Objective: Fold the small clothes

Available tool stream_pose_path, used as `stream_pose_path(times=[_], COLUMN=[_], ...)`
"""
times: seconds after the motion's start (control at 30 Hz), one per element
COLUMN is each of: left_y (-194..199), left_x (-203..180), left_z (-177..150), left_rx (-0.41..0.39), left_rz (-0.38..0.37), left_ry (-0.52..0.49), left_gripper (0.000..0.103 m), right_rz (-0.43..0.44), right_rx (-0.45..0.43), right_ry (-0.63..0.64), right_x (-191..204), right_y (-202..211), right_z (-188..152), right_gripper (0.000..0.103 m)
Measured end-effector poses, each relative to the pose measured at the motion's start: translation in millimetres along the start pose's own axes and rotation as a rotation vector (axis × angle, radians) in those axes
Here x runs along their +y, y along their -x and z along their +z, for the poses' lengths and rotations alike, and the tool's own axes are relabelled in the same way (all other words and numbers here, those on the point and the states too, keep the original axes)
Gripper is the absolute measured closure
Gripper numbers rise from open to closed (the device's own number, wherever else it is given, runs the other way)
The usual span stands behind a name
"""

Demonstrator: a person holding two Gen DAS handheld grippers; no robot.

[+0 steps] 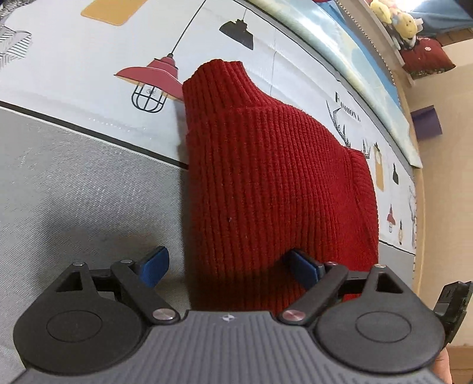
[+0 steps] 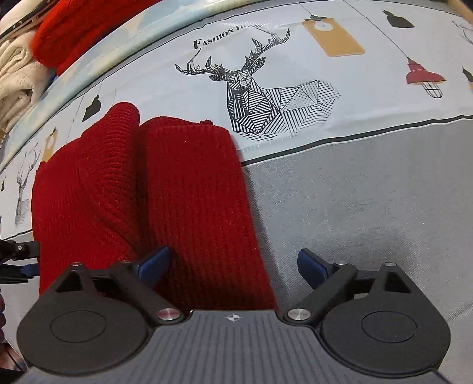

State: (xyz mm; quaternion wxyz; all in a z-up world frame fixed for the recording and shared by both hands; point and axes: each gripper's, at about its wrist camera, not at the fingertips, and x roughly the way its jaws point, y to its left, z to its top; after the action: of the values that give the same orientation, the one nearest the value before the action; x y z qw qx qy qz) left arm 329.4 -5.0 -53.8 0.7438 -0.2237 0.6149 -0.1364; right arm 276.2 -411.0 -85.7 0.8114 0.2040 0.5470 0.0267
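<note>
Left wrist view, close up: the left gripper (image 1: 229, 270) has its two blue fingers (image 1: 155, 265) wide apart and holds nothing. One finger is over the grey part of the cloth, the other is over the near end of the red sweater (image 1: 266, 183).
Right wrist view, close up: the right gripper (image 2: 233, 267) also has its blue fingers (image 2: 310, 267) wide apart and holds nothing. One finger is over the sweater's near end, the other is over the grey cloth.
Red sweater: it is knit with ribs and lies folded into a long strip on the tablecloth (image 1: 74, 177). Its near end is at the grey near edge. Its far end, with the ribbed neck, reaches onto the white printed part.
Fold: in the right wrist view one side lies folded over the top of the middle.
Tablecloth pictures: a red lamp (image 1: 150, 78) is just beside the sweater's neck, and a striped deer (image 2: 251, 97) is just past the sweater's far corner.
Far edge: a pile of white cloth (image 2: 14, 85) and more red cloth (image 2: 74, 32) sit past the table's far edge.
Far corner: yellow soft toys (image 1: 399, 20) sit on a shelf.
</note>
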Motion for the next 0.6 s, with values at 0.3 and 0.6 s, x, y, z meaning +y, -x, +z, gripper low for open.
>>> stream_pose_path(times=[0.3, 0.6], left_y=[3, 50], left_x=[-7, -40], left_z=[5, 15], left_rx=[-0.004, -0.193], left_rz=[-0.058, 0.057], left_ry=[-0.097, -0.311], left_gripper=[0.038, 0.053], right_rz=[0.099, 0.144], right_rx=[-0.043, -0.098], right_ry=[0.039, 0.013], right_x=[19, 42], right_y=[4, 6], right_z=[3, 12], right_gripper=[0.067, 0.088])
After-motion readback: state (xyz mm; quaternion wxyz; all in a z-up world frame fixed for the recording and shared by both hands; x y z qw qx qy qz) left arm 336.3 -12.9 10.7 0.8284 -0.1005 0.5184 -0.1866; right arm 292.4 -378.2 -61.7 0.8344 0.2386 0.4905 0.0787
